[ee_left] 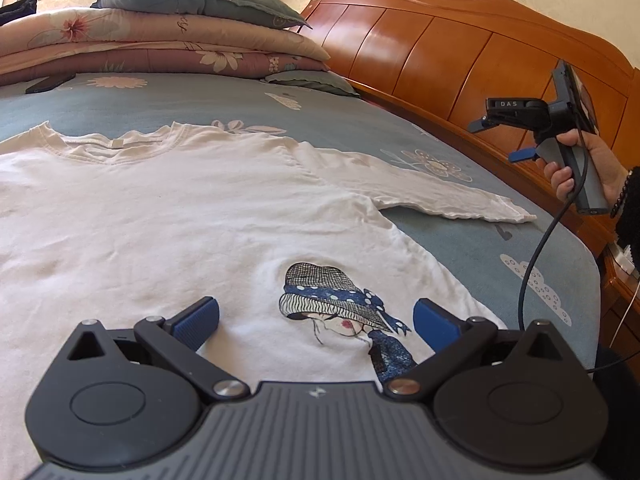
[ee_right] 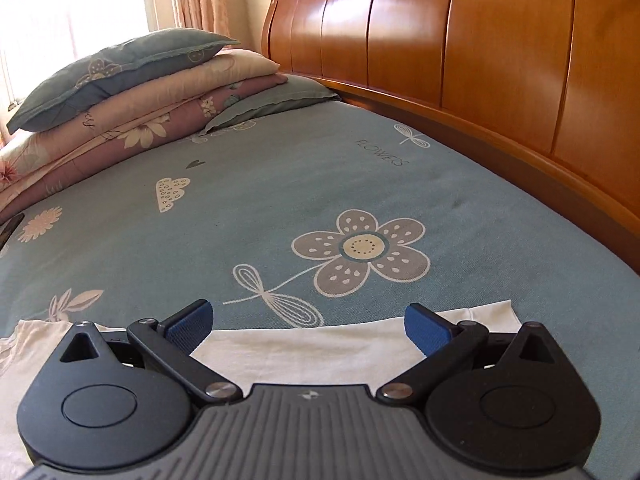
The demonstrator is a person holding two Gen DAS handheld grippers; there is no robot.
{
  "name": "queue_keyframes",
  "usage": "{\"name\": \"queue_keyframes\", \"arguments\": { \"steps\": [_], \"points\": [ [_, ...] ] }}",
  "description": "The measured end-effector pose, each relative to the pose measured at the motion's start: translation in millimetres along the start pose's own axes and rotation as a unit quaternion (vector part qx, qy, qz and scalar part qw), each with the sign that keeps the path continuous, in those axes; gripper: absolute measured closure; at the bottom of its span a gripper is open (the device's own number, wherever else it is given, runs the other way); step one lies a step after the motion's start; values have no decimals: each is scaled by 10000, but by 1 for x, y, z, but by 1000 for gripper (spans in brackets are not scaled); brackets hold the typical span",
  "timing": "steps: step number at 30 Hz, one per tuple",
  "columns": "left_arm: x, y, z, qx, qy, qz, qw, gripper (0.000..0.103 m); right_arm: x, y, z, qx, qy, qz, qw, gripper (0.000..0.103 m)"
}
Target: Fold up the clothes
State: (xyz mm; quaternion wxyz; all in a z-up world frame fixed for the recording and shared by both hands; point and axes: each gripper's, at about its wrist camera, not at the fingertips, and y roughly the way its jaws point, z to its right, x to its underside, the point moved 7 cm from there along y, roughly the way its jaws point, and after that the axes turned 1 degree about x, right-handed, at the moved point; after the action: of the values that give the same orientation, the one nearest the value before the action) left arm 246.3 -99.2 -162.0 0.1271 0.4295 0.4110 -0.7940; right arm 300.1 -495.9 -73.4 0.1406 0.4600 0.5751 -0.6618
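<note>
White cotton T-shirt [ee_left: 192,216] with the printed girl-in-a-hat graphic is basically still at square one, as far as I can tell. It's lying spread out flat, front up, on the blue-grey flower-patterned bed sheet [ee_right: 320,184], collar pointing toward the pillows, and I can't spot a single fold in it yet.

Starting from the claws: the left claw [ee_left: 316,320] has its blue pads wide apart with nothing between them, hanging right over the lower chest of the shirt, with the graphic [ee_left: 340,308] sitting in the gap. Can't tell if it's actually touching the cloth. The right claw [ee_right: 308,324] is spread just as wide and also empty, parked over the shirt's short right sleeve [ee_right: 320,348], whose edge runs between the pads. From the left view you can see a hand [ee_left: 576,168] holding that right claw up off the bed, near the sleeve's far end.

Further out: that sleeve [ee_left: 424,192] sticks straight out sideways toward the glossy orange wooden headboard [ee_right: 480,60]. A stack of folded pink floral quilts [ee_left: 160,48] with a grey-green pillow on top sits well apart, at the far end of the bed.

So my read: done is just the laying flat. Left is everything else: sleeves in, sides over, then the bottom up. The sleeve looks like the likely first grab.
</note>
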Motion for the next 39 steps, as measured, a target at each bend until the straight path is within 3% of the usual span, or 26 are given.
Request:
{"name": "queue_keyframes", "arguments": {
  "steps": [3, 6, 8, 10, 12, 14, 16, 18, 20, 23, 27, 32, 34, 37, 39],
  "points": [
    [-9, -12, -1, 72, -291, 150, 9994, 1, -8, -40, -30, 10, -495, 119, 9987, 0],
    [-22, -31, -7, 116, -578, 456, 9972, 1, -9, -86, -68, -321, -974, 310, 9942, 0],
    [-30, -45, -16, 49, -799, 651, 9947, 1, 3, -104, -94, -640, -1247, 187, 9899, 0],
    [-36, -56, -33, -258, -951, 780, 9921, 1, 21, -122, -126, -948, -1592, 60, 9827, 0],
    [-40, -67, -57, -789, -1036, 854, 9878, 1, 44, -128, -153, -1107, -1974, -140, 9739, 0],
    [-41, -77, -82, -1398, -1059, 863, 9807, 0, 76, -132, -189, -1267, -2520, -350, 9588, 0],
    [-38, -81, -104, -1735, -1144, 819, 9747, 0, 104, -129, -218, -1424, -2866, -440, 9464, 0],
    [-30, -83, -131, -1968, -1603, 656, 9650, 1, 128, -121, -243, -1565, -3075, -578, 9368, 0],
    [-23, -81, -146, -1874, -1971, 463, 9612, 0, 149, -107, -262, -1708, -3028, -872, 9336, 0],
    [-17, -78, -157, -1775, -2205, 343, 9585, 1, 170, -82, -279, -1702, -2843, -1142, 9366, 0],
    [-16, -75, -150, -1915, -1956, 227, 9615, 0, 199, -56, -280, -1615, -2531, -1471, 9425, 0],
    [-16, -68, -148, -2076, -1764, 146, 9621, 0, 204, -61, -271, -1836, -2475, -1206, 9437, 0],
    [-16, -67, -147, -2119, -1717, 143, 9620, 0, 205, -64, -270, -1812, -2596, -1271, 9400, 0],
    [-15, -66, -145, -2170, -1598, 126, 9629, 0, 206, -80, -257, -1682, -2421, -1465, 9443, 0],
    [-15, -65, -144, -2204, -1554, 127, 9629, 0, 209, -96, -247, -1926, -2414, -1206, 9434, 0]
  ]
}}
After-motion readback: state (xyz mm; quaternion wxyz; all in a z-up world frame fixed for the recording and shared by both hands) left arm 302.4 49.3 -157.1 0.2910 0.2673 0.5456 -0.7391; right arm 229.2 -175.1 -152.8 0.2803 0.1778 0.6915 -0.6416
